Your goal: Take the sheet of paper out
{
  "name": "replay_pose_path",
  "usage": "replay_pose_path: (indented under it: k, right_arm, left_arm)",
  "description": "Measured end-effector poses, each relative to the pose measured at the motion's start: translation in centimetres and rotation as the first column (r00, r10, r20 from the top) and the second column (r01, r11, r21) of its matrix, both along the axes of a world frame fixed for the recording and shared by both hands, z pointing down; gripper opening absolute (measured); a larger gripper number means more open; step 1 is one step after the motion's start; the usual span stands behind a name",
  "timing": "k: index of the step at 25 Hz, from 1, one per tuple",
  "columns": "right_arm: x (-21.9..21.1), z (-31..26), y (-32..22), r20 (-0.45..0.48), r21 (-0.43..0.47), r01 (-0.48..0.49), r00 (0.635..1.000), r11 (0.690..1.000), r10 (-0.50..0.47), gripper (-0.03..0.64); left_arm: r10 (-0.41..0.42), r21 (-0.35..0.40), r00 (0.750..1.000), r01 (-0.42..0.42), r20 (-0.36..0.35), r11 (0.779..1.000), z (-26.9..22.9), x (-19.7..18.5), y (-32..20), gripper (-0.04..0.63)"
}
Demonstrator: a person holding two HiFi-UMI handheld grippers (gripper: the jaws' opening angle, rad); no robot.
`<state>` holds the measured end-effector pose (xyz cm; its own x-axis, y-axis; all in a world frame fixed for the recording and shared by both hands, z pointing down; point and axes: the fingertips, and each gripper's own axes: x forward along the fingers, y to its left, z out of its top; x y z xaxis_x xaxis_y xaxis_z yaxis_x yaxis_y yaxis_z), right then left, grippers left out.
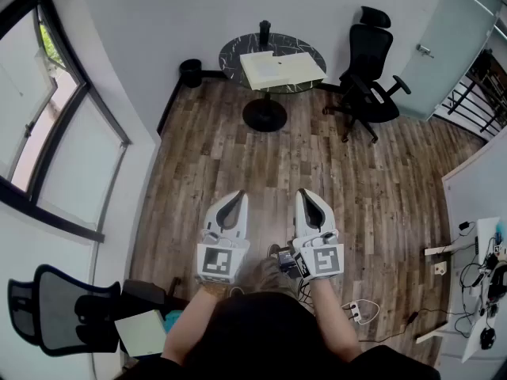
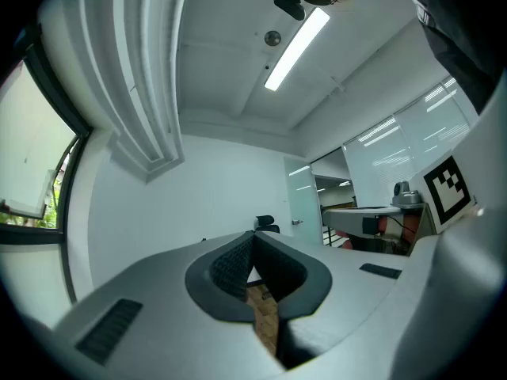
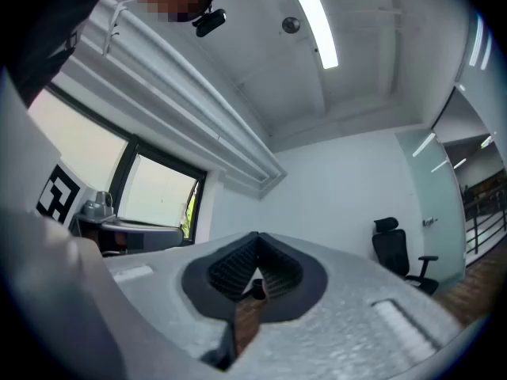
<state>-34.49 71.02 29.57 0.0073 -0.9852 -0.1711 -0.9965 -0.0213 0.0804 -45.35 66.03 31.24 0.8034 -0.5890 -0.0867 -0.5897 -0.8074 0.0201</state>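
Observation:
A flat white boxy thing [image 1: 281, 68] lies on the round black table [image 1: 238, 52] far across the room. No separate sheet of paper can be told on it from here. My left gripper [image 1: 235, 198] and right gripper [image 1: 306, 194] are held side by side over the wooden floor, well short of the table and pointing towards it. In the left gripper view the left gripper [image 2: 253, 241] has its jaws closed tip to tip on nothing. In the right gripper view the right gripper [image 3: 257, 241] is likewise shut and empty.
A black cup [image 1: 264, 32] stands at the table's back edge. A black office chair [image 1: 368, 70] is to the table's right, a black bin [image 1: 190, 71] to its left. Windows line the left wall. Another chair [image 1: 55, 307] is near left; a desk with cables [image 1: 483, 291] is at right.

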Motion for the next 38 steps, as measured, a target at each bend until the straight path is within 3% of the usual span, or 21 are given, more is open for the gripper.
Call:
replay_pose_path:
  k: [3, 6, 10, 14, 20, 24, 27, 30, 35, 38]
  right_arm:
    - [1.8, -0.2, -1.5, 0.056, 0.046, 0.048, 0.997, 0.998, -0.05, -0.002]
    - [4.6, -0.6, -3.4, 0.059, 0.066, 0.082, 0.995, 0.994, -0.086, -0.002]
    - [9.9, -0.8, -5.9, 0.13, 0.09, 0.111, 0.984, 0.99, -0.122, -0.002]
    - [14.0, -1.3, -9.6, 0.07, 0.059, 0.113, 0.991, 0.992, -0.117, -0.002]
    - [17.0, -2.0, -14.5, -0.088, 0.0, 0.139, 0.986, 0.99, -0.139, -0.002]
    - [20.3, -1.5, -16.4, -0.091, -0.012, 0.16, 0.983, 0.987, -0.16, -0.002]
    - [22.6, -0.8, -17.5, -0.084, -0.04, 0.174, 0.981, 0.984, -0.177, -0.002]
    - [24.6, 0.0, -18.7, -0.06, -0.053, 0.18, 0.981, 0.982, -0.183, -0.002]
    - [26.5, 1.8, -20.4, -0.038, -0.088, 0.187, 0.981, 0.978, -0.191, -0.002]
    - [27.6, 2.3, -21.8, -0.038, -0.1, 0.172, 0.984, 0.98, -0.176, -0.002]
  left_arm:
    - [0.017, 0.056, 0.999, -0.02, 0.049, 0.998, 0.4, 1.8, -1.7, -0.006]
    - [0.011, 0.023, 0.999, -0.012, 0.036, 1.0, -0.5, 5.2, -3.4, -0.006]
    - [0.044, 0.064, 0.996, -0.049, 0.08, 0.997, -0.1, 10.0, -5.6, -0.006]
    - [0.007, 0.001, 0.997, -0.007, 0.076, 1.0, -1.1, 13.2, -8.7, -0.006]
    - [-0.021, -0.002, 0.996, 0.022, 0.087, 1.0, -1.2, 17.7, -13.1, -0.006]
    - [-0.038, 0.015, 0.993, 0.037, 0.111, 0.999, -0.4, 20.8, -15.0, -0.006]
    - [-0.063, -0.022, 0.99, 0.066, 0.123, 0.998, 0.5, 22.4, -15.8, -0.006]
    - [-0.07, -0.041, 0.988, 0.077, 0.135, 0.996, 1.2, 23.6, -16.9, -0.006]
    - [-0.069, 0.005, 0.978, 0.069, 0.197, 0.998, 2.6, 24.5, -19.0, -0.006]
    - [-0.062, -0.025, 0.981, 0.068, 0.186, 0.997, 2.7, 25.3, -20.6, -0.006]
